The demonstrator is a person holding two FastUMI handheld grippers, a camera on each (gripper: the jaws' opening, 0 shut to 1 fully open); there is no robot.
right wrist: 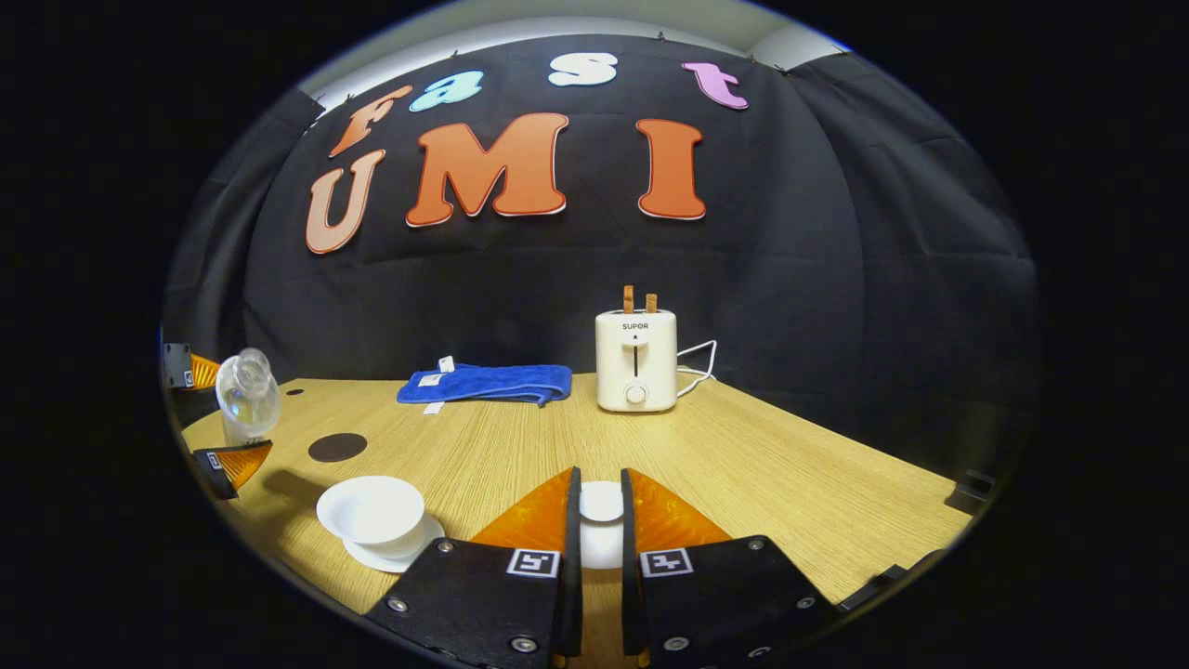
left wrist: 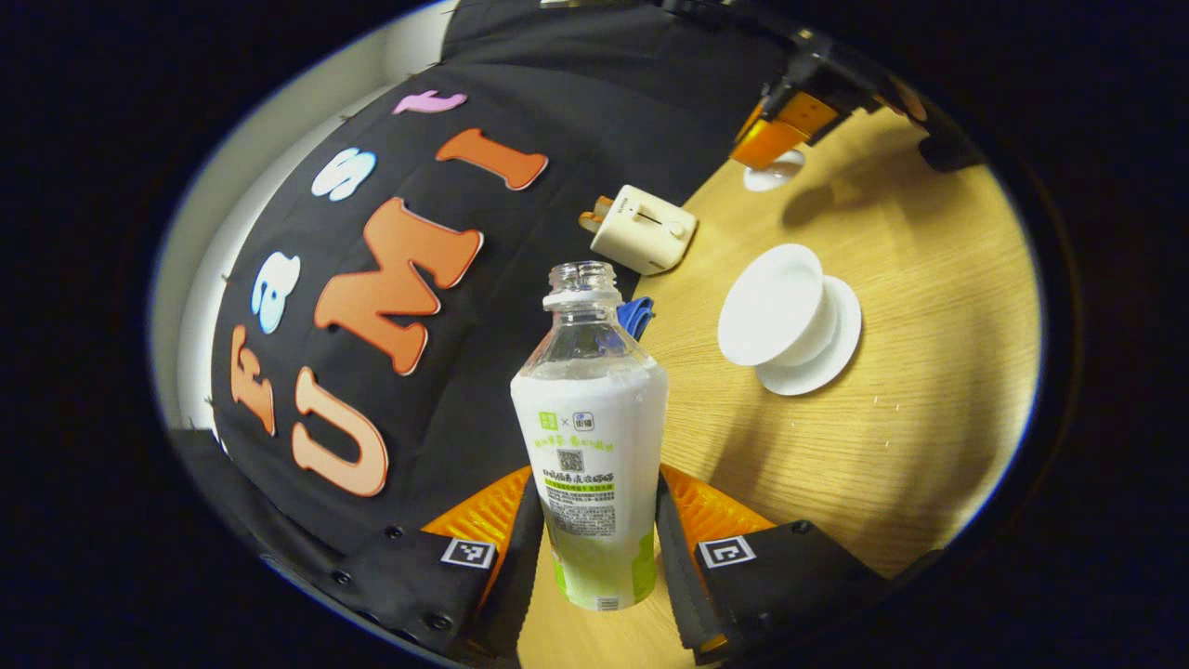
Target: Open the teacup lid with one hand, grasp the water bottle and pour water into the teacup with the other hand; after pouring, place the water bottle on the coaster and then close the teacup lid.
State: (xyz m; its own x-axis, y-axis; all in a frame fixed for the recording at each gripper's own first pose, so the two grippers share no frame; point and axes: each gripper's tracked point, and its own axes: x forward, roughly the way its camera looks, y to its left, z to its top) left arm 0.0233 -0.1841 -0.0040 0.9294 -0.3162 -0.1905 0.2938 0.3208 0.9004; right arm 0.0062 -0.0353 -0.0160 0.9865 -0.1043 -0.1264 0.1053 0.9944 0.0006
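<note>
My left gripper fingers clamp the uncapped, label-wrapped clear plastic water bottle upright; the open white porcelain teacup lies upper right. My right gripper fingers pinch the round white lid.

A recording booth: black cloth wall behind a wooden table.

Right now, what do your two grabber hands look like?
The left gripper and the right gripper look alike. Each has two wedge-shaped fingers with ribbed sides. The fingers are mounted on black blocks fastened with small screws. Every block carries a square black-and-white marker.
</note>
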